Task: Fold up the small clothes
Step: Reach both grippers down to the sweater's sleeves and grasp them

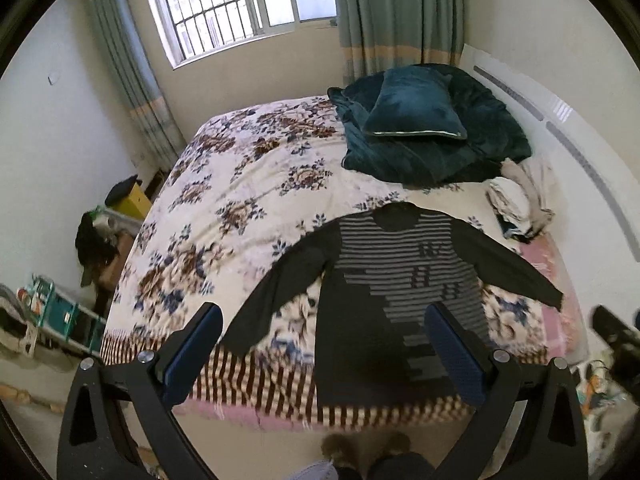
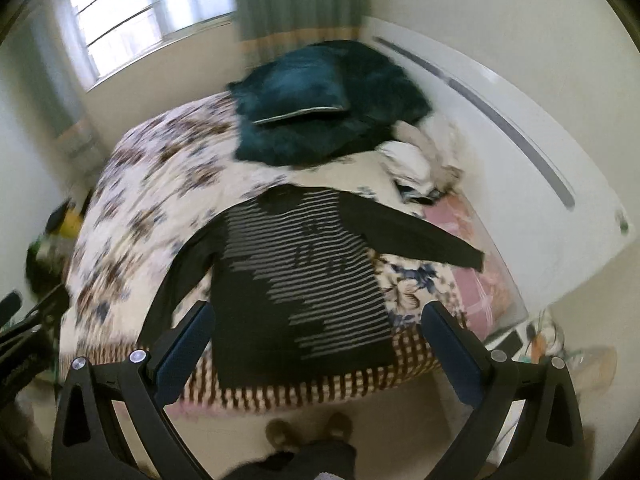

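The left hand-held gripper (image 1: 322,344) hung spread wide and empty above the near edge of the bed (image 1: 240,184); the right hand-held gripper (image 2: 316,340) was likewise spread. The striped sweater (image 1: 396,276) lay flat on the bed, sleeves out, near its foot, with the green pillow (image 1: 416,108) beyond it.

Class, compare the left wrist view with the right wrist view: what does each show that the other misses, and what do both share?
Left only: barred window, left curtain, green crate, right tongs at the edge. Right only: a floor clutter corner, left tongs at the edge. Both: striped sweater spread flat on the floral bed, teal pillow, open tongs.
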Demonstrator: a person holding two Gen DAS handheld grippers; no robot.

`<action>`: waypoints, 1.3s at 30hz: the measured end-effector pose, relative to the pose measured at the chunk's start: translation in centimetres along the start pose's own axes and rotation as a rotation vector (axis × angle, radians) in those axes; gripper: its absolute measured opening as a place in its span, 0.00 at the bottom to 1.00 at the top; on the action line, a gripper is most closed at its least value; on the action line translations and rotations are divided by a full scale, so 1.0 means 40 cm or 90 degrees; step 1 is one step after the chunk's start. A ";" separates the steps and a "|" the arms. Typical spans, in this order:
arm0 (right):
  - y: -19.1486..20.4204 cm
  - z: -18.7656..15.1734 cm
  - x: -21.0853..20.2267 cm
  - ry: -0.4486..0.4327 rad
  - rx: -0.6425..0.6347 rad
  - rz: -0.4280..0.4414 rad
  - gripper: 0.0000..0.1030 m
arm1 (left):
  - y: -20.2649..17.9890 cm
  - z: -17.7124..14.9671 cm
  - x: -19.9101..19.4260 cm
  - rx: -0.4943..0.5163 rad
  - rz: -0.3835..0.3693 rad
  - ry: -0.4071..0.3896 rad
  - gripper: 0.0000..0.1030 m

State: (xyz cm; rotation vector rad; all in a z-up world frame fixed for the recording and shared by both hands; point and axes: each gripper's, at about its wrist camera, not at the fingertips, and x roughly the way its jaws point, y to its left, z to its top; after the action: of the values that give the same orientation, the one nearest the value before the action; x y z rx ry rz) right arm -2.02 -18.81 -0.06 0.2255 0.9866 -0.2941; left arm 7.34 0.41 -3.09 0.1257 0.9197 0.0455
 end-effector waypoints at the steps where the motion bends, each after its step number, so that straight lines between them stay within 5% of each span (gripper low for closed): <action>1: -0.032 0.010 0.050 -0.003 0.021 -0.016 1.00 | -0.020 0.010 0.049 0.005 0.004 0.004 1.00; 6: -0.251 0.057 0.344 0.018 0.133 -0.080 1.00 | -0.155 0.046 0.290 0.024 0.024 0.051 1.00; 12: -0.638 0.081 0.792 0.072 0.294 -0.124 0.96 | -0.372 0.066 0.614 0.036 0.055 0.127 1.00; 16: -0.914 0.046 1.105 0.117 0.408 -0.131 0.77 | -0.527 0.034 0.850 0.038 0.050 0.183 1.00; 21: -1.204 -0.055 1.405 0.140 0.628 -0.090 0.74 | -0.659 -0.018 1.092 0.040 0.062 0.252 1.00; 27: -1.330 -0.126 1.617 0.129 0.748 -0.045 0.65 | -0.761 -0.057 1.291 0.052 0.081 0.299 1.00; 30: -1.342 -0.116 1.648 0.069 0.763 -0.069 0.62 | -0.777 -0.064 1.343 0.048 0.085 0.313 1.00; 33: -1.357 -0.095 1.671 0.053 0.768 -0.087 0.08 | -0.782 -0.063 1.367 0.033 0.078 0.319 1.00; 39: -1.285 0.029 1.636 0.015 0.662 -0.109 0.07 | -0.755 -0.043 1.357 0.002 0.066 0.291 1.00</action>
State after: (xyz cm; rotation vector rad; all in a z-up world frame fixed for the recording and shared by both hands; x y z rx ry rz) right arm 15.07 -76.61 -57.45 1.0897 0.7999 -0.9533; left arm 38.42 -24.32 -50.85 0.1704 1.3686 0.1748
